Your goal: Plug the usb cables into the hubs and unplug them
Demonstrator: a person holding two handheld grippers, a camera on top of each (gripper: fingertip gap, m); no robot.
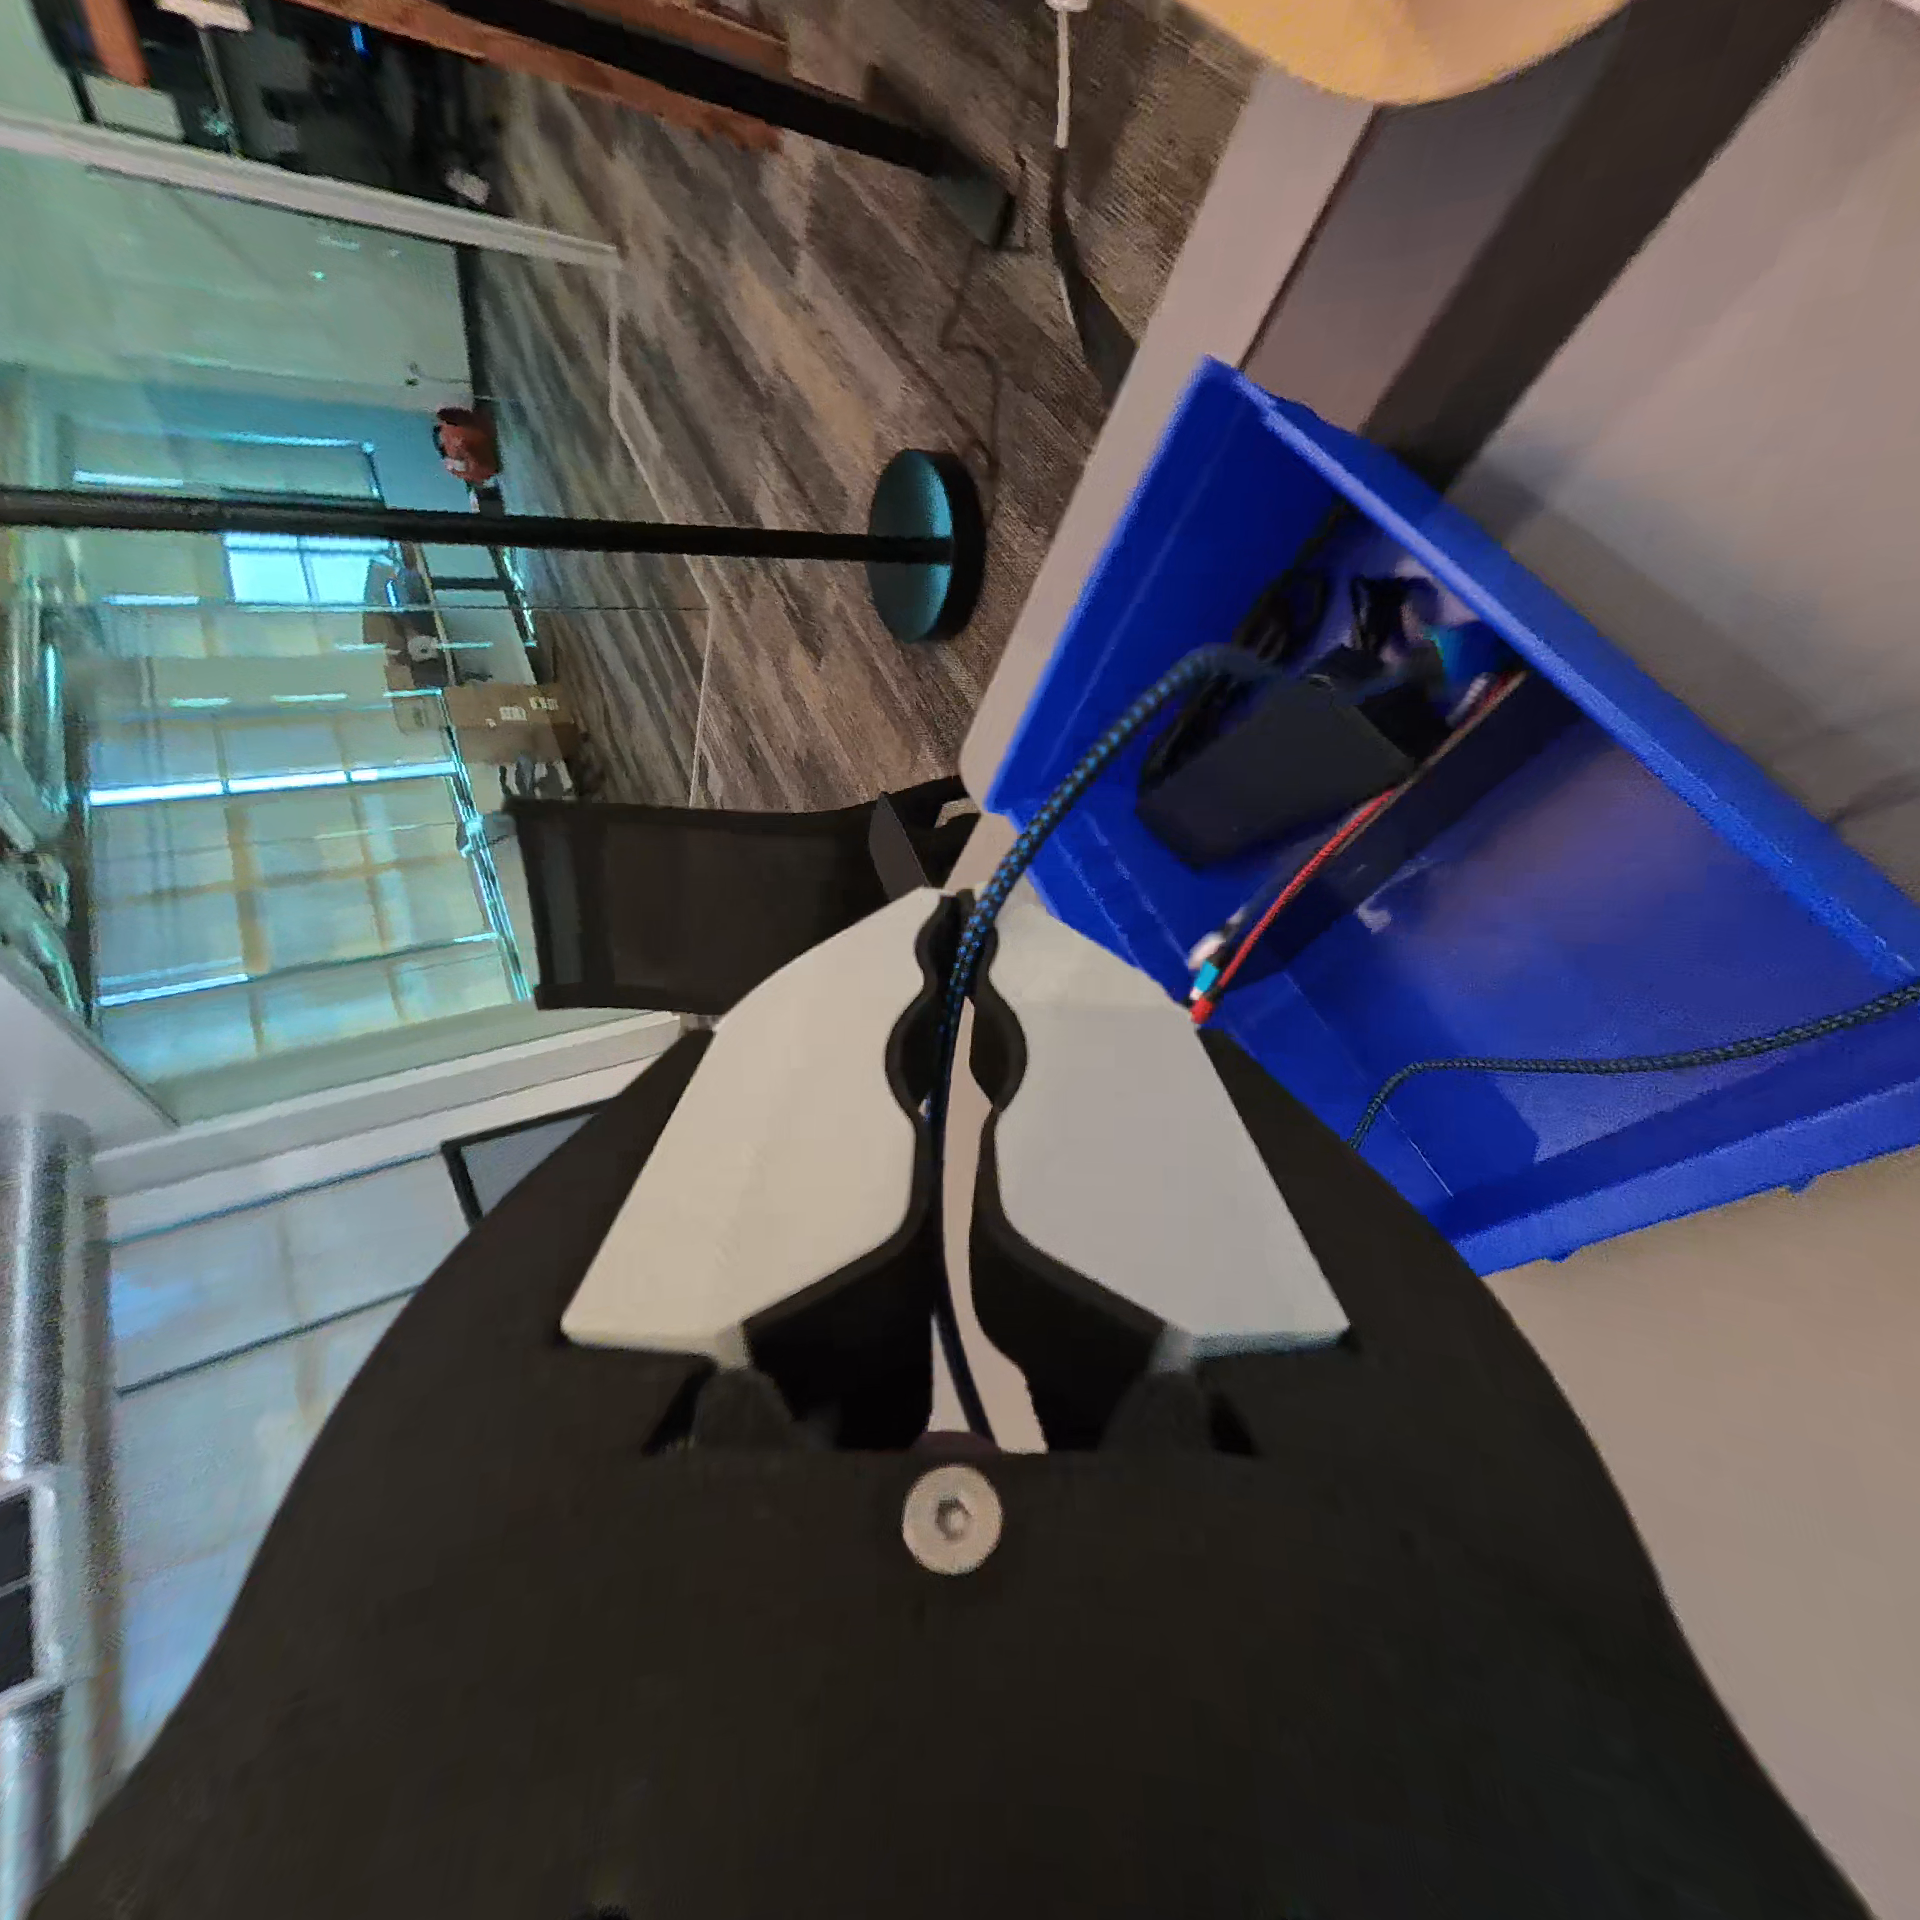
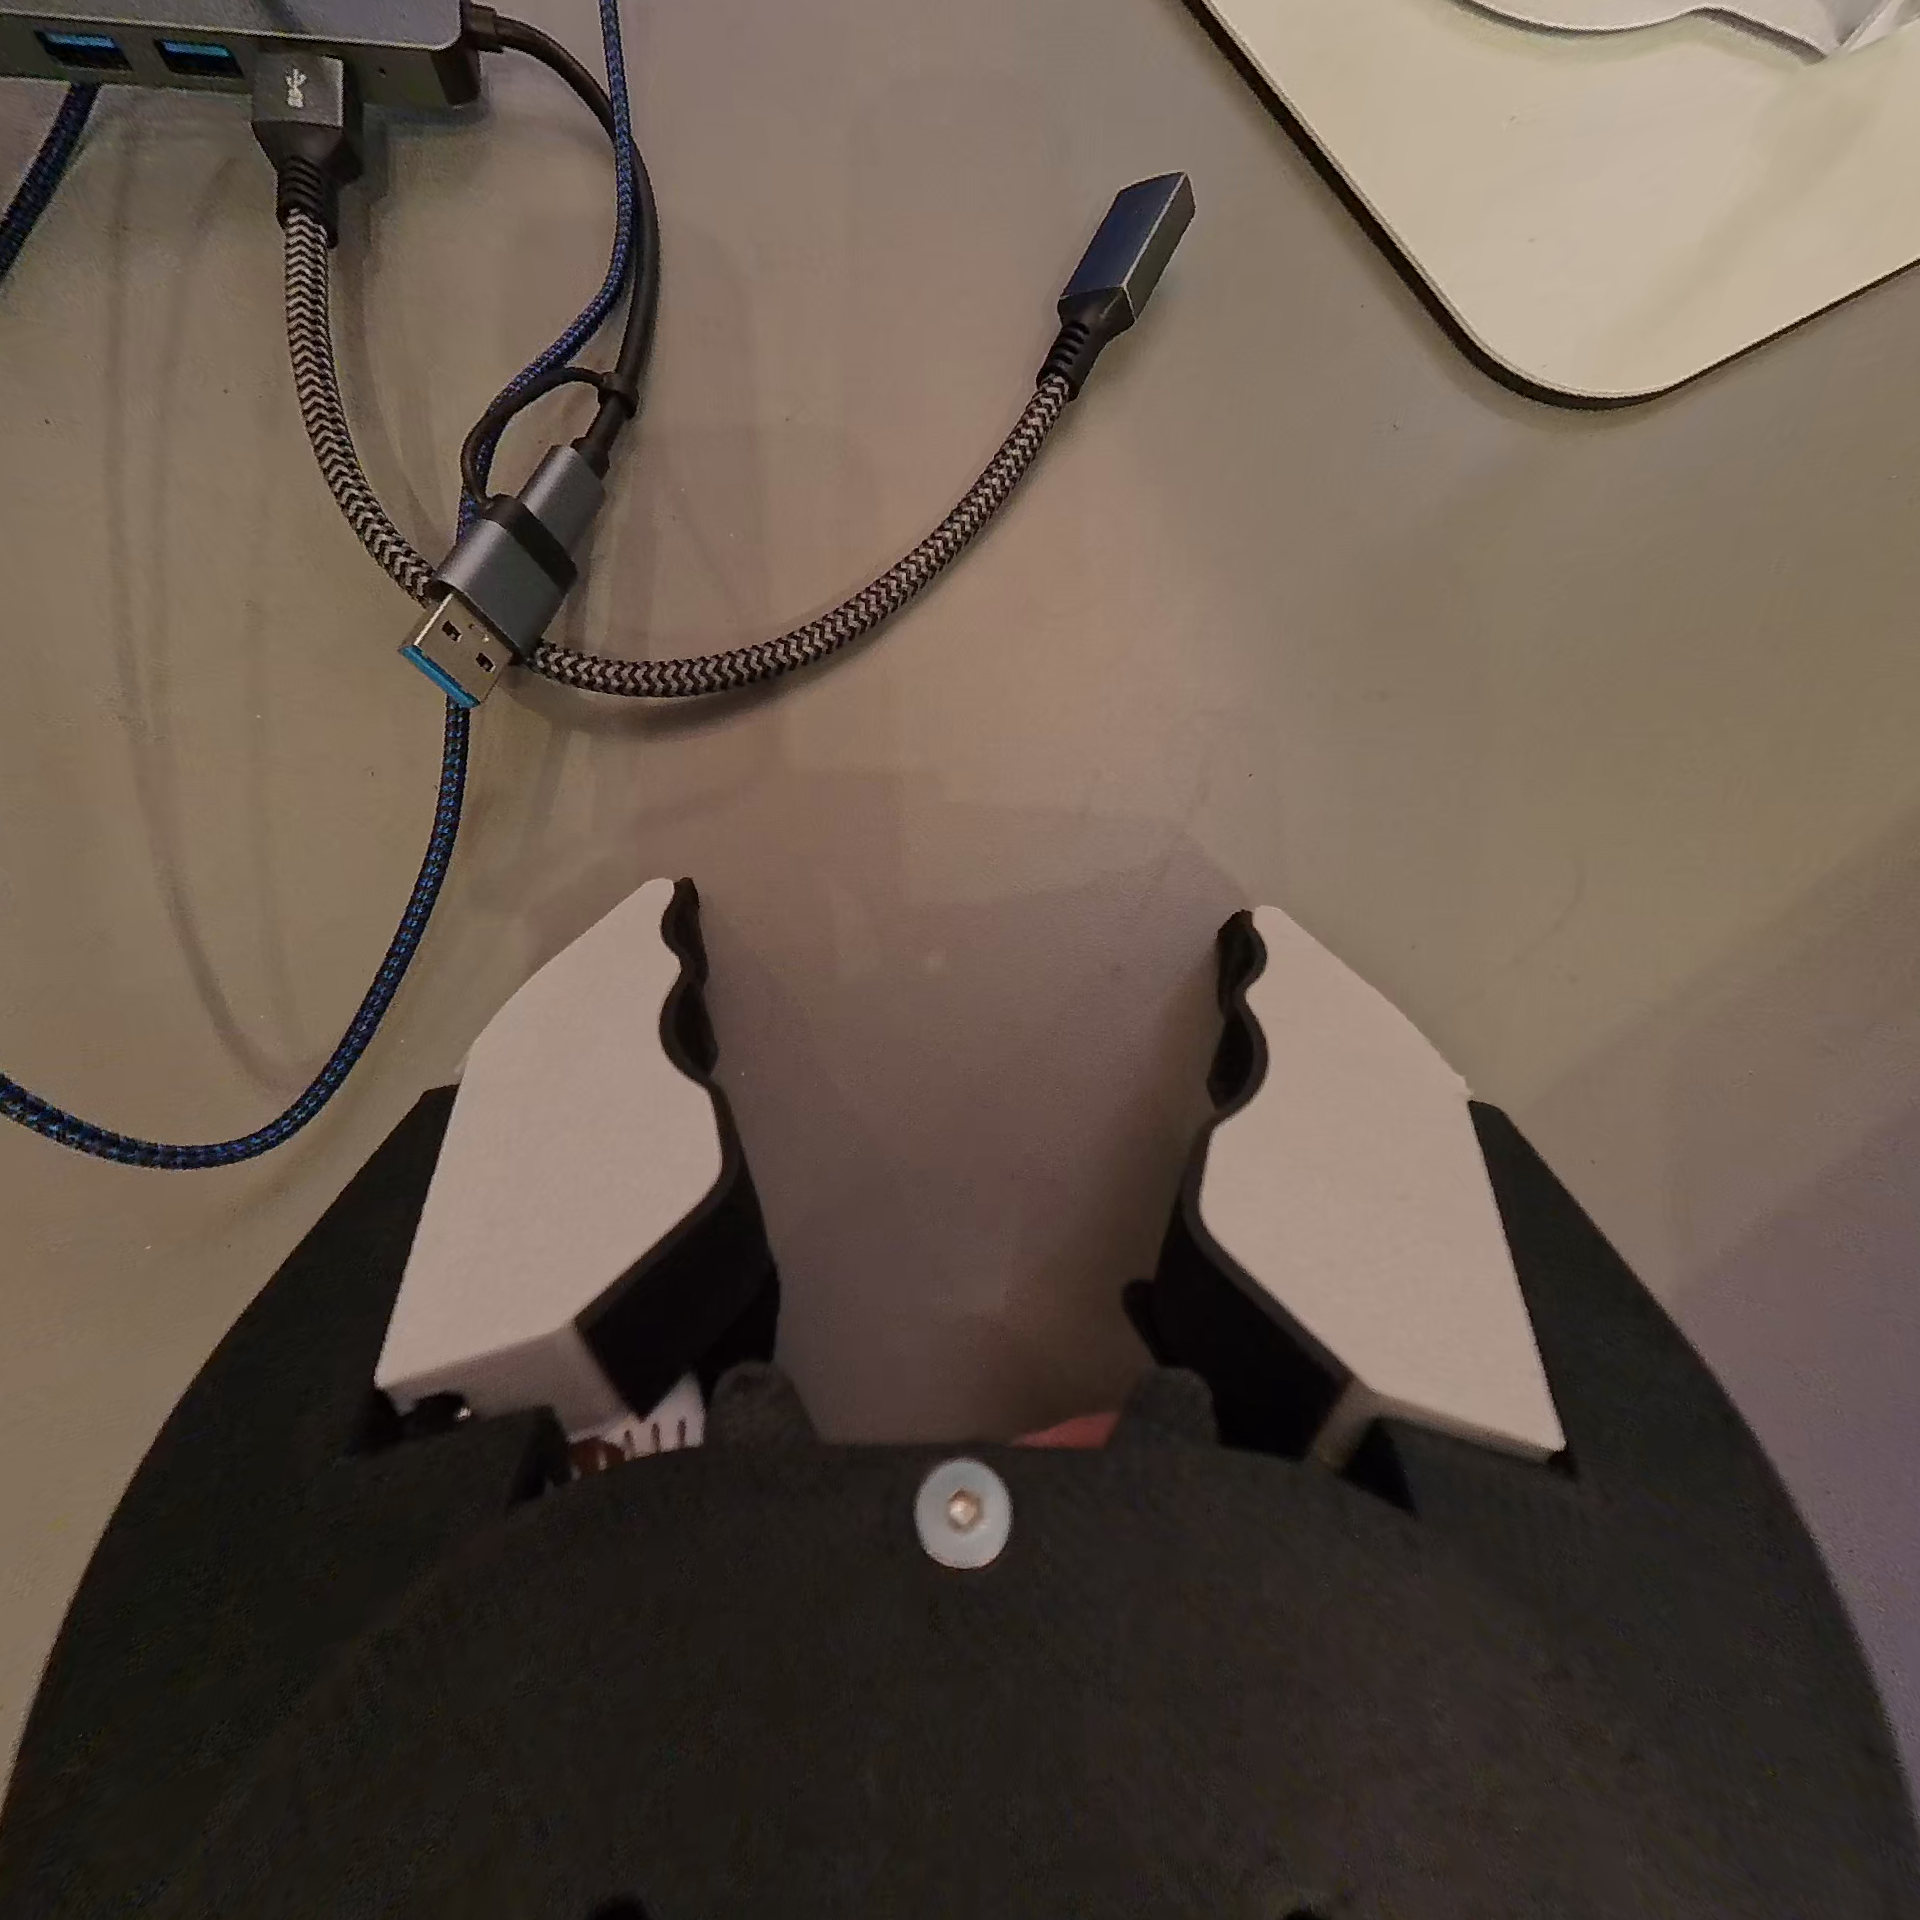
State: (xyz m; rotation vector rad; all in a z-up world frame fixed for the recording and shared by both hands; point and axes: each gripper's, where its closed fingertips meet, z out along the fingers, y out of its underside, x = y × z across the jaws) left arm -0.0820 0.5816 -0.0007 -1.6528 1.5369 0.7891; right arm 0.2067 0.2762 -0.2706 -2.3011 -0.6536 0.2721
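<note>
Left gripper (image 1: 961, 920) around blue-black braided cable (image 1: 1081, 769)

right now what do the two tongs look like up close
Both tongs, left and right, match: a broad matte black body with a silver screw in the middle, two flat white angular fingers, and wavy black pads lining their inner edges.

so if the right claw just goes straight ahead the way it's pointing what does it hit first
Probably the grey-and-black braided cable curving across the table. The open right claw has only bare tabletop between its fingers, and the cable is the first thing ahead of it, though depth is hard to judge.
</note>
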